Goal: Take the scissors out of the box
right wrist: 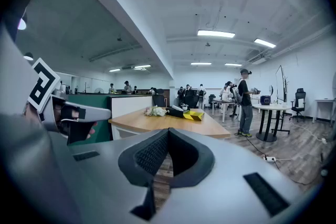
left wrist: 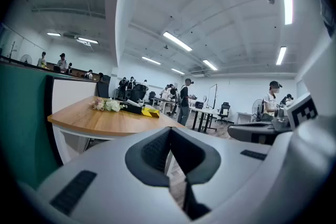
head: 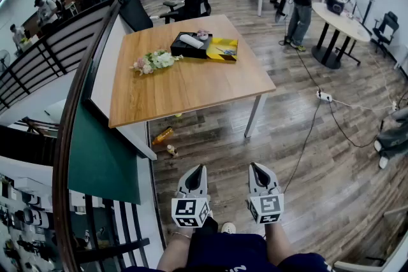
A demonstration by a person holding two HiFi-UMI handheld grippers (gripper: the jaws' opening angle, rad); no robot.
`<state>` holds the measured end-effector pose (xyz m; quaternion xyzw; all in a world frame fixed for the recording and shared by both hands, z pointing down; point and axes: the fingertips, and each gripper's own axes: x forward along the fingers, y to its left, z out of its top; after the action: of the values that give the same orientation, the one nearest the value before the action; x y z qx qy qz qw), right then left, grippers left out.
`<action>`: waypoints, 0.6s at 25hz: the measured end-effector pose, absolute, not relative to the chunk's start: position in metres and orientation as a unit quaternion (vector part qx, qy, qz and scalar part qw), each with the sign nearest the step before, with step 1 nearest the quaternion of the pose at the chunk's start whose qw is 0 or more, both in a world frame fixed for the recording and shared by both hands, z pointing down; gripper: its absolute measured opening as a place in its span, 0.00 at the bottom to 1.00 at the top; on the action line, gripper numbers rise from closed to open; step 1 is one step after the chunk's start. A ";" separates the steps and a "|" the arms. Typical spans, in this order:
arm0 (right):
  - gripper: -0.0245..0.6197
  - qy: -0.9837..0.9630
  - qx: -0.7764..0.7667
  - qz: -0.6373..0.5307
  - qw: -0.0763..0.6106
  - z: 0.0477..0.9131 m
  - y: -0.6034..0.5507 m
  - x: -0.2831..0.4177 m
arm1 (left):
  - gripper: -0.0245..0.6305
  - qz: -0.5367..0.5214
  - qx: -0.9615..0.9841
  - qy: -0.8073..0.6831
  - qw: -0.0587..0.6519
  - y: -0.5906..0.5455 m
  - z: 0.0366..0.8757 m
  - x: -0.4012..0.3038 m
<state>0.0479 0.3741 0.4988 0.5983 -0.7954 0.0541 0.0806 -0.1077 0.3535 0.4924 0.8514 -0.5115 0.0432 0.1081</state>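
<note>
Still the approach: left gripper (head: 198, 174) and right gripper (head: 257, 172), both closed and empty, are well short of the wooden table (head: 191, 89), where the black box (head: 190, 45) at twelve o'clock presumably holds the scissors, too small to discern; next, step closer and open a jaw.

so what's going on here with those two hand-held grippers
A person stands well short of the table, holding the left hand-held gripper and the right hand-held gripper out in front, both shut and empty. The box sits on the table's far side next to the flowers. Nothing has been reached yet.
</note>
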 end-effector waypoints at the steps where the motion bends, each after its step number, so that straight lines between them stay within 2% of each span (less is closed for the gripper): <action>1: 0.05 -0.794 0.600 0.056 0.079 0.499 0.373 0.047 | 0.04 0.044 0.852 -0.511 0.108 0.352 0.493 -0.108; 11: 0.05 -0.788 0.607 0.058 0.084 0.507 0.364 0.043 | 0.04 0.042 0.858 -0.499 0.114 0.341 0.503 -0.111; 15: 0.05 -0.776 0.623 0.075 0.064 0.507 0.357 0.048 | 0.04 0.032 0.865 -0.484 0.124 0.334 0.502 -0.112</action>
<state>0.0479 0.3568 0.5066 0.6227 -0.7763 0.0750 0.0637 -0.1123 0.3338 0.5017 0.8654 -0.4844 0.0323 0.1244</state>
